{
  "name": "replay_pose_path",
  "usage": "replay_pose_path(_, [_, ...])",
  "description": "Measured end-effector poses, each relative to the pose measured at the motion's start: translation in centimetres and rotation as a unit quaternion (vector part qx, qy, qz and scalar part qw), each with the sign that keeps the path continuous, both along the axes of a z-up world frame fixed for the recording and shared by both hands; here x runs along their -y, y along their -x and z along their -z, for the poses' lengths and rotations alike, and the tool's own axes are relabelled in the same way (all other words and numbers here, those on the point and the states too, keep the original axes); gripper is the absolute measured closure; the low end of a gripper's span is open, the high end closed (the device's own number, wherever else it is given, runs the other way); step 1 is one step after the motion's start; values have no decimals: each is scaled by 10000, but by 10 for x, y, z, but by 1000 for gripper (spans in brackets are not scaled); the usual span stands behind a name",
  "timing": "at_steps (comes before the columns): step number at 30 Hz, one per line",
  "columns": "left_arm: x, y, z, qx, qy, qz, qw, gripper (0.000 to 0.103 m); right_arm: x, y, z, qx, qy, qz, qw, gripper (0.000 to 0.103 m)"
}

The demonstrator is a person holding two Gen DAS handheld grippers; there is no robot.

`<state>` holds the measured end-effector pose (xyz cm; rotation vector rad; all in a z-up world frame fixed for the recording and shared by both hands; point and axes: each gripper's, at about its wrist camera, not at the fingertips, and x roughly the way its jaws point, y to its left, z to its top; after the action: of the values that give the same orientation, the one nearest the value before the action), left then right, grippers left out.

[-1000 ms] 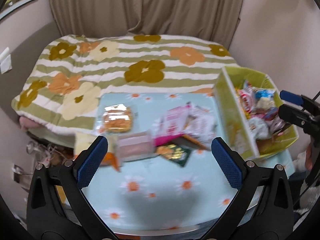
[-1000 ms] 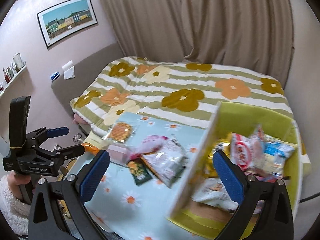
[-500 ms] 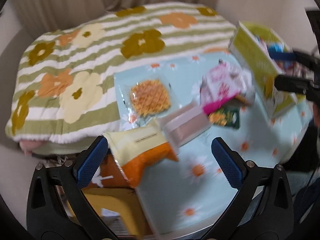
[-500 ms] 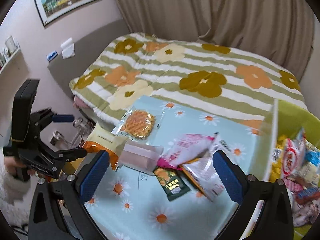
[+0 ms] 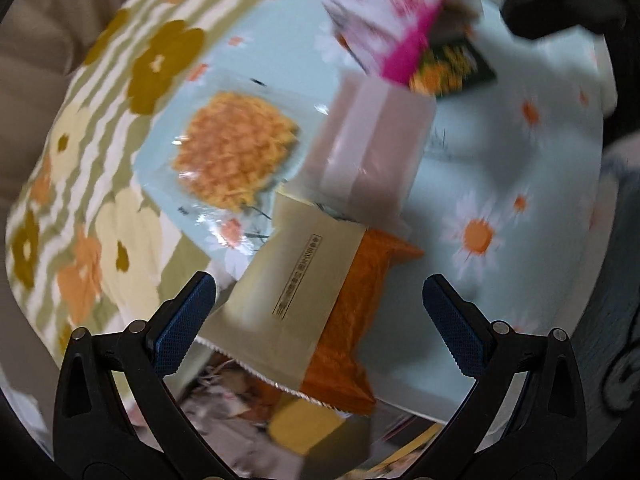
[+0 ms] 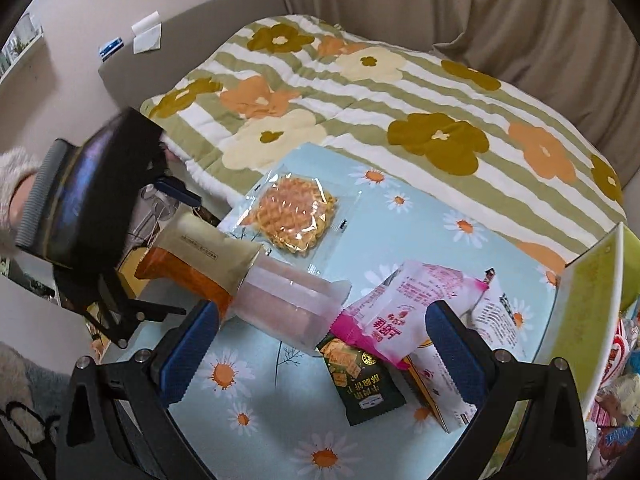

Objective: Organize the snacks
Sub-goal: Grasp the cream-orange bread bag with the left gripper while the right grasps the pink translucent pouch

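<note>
Green bin (image 6: 592, 300) holds snack packets (image 6: 616, 364); both tongs agape.

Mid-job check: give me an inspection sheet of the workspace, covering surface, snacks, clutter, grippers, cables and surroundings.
Surface: daisy-print tablecloth, light blue.
Job's things: cream-and-orange packet overhanging the table's corner; frosted pink pack; waffle pack; pink-and-white bag; dark green cracker packet; green bin holding snacks.
Clutter: items below the table edge, blurred.
Grippers: left gripper jaws open either side of the cream-and-orange packet; right gripper jaws open, empty.
Cables: nothing seen.
Surroundings: floral quilt, curtain.
</note>
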<state>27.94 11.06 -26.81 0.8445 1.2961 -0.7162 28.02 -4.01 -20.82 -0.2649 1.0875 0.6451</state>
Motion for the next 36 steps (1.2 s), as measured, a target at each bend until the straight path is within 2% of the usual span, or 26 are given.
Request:
replay_pose_path(3, [6, 2, 10, -3, -162, 203, 9997, 1, -5, -3, 7, -39, 101, -167, 9998, 0])
replay_pose_path(6, [10, 1, 17, -92, -169, 190, 9996, 6, -9, -4, 11, 34, 153, -375, 9992, 0])
replay_pose_path(9, [13, 0, 24, 51, -331, 174, 9993, 15, -13, -9, 16, -4, 256, -611, 9978, 0])
replay_pose_path(11, [14, -1, 26, 51, -350, 96, 9993, 26, -16, -12, 20, -87, 265, -640, 9976, 0])
replay_pose_path(15, [13, -1, 25, 64, -310, -31, 9995, 30, -17, -17, 28, -258, 145, -595, 9978, 0])
replay_pose_path(17, [12, 2, 23, 63, -265, -95, 9996, 36, -18, -17, 30, -321, 74, -539, 9980, 0])
replay_pose_path(21, [10, 6, 17, 119, -264, -235, 9993, 38, -22, -17, 37, -455, -73, -458, 9979, 0])
replay_pose_path(29, [3, 24, -2, 147, -68, -541, 9984, 38, -33, -21, 43, -653, -13, -556, 9963, 0])
replay_pose_path(32, [-3, 33, -7, 166, -13, -702, 9974, 38, -37, -21, 50, -784, -26, -365, 9962, 0])
replay_pose_path(36, [-14, 44, -12, 174, 59, -924, 9956, 38, -46, -19, 62, -1018, -131, 157, 9946, 0])
